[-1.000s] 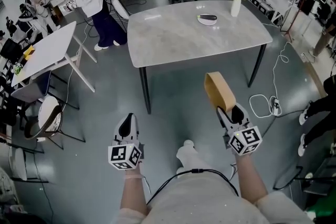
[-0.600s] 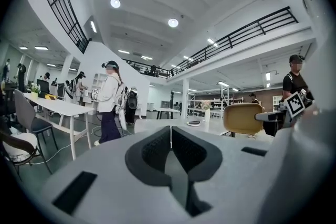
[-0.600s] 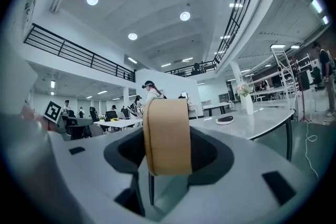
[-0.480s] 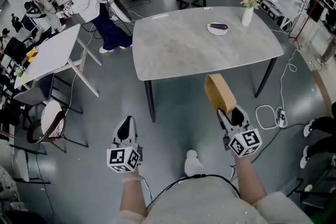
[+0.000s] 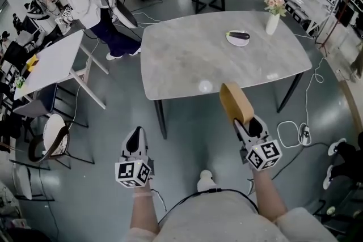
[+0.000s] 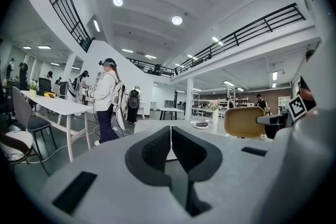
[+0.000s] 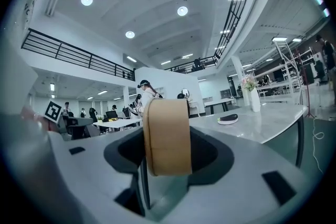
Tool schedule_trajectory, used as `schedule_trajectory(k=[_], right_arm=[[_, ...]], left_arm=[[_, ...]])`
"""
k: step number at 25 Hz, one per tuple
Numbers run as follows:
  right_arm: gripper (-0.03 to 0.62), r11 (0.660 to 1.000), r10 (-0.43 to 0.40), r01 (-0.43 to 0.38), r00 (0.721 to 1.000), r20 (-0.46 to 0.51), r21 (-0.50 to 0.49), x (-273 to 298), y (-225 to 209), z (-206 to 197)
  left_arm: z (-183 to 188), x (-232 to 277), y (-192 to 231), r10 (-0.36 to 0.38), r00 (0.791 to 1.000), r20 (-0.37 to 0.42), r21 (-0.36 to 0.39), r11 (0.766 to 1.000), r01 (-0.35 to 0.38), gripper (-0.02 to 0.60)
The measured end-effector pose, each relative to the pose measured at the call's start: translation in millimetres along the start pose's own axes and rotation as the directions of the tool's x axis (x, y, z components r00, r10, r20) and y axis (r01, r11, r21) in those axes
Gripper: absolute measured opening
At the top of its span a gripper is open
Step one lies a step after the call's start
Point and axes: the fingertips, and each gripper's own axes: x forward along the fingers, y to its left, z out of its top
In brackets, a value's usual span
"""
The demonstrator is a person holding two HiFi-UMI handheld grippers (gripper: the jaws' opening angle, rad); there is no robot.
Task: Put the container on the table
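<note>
Carried forward since the earlier frame, the left hand-held gripper (image 5: pixel 136 136) has its jaws together, empty. The right hand-held gripper (image 5: pixel 248 123) is clamped on the tan round cardboard container (image 5: pixel 234 100), held on edge in the air at the near edge of the grey marbled tabletop (image 5: pixel 187 59).

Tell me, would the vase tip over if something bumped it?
Probably, yes: the vase looks tall and narrow, with flowers on top. It likely wouldn't bend, and might break if it fell on the hard-looking table.
</note>
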Motion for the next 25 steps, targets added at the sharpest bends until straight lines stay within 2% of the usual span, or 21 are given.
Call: schedule_trajectory(k=[13,25], right_arm=[[0.232,0.999,0.033,-0.033,0.999,-0.003,0.010,38,-42,4],[0.232,0.997,0.060,-0.059,0.998,-0.024,0.052,49,-48,-8]], left_arm=[[2,53,-15,0.009,1.000,0.013,-0.003,1.000,-0.009,0.011],[-9,56,-19,0.031,0.999,-0.031,0.007,1.000,-0.030,0.011]])
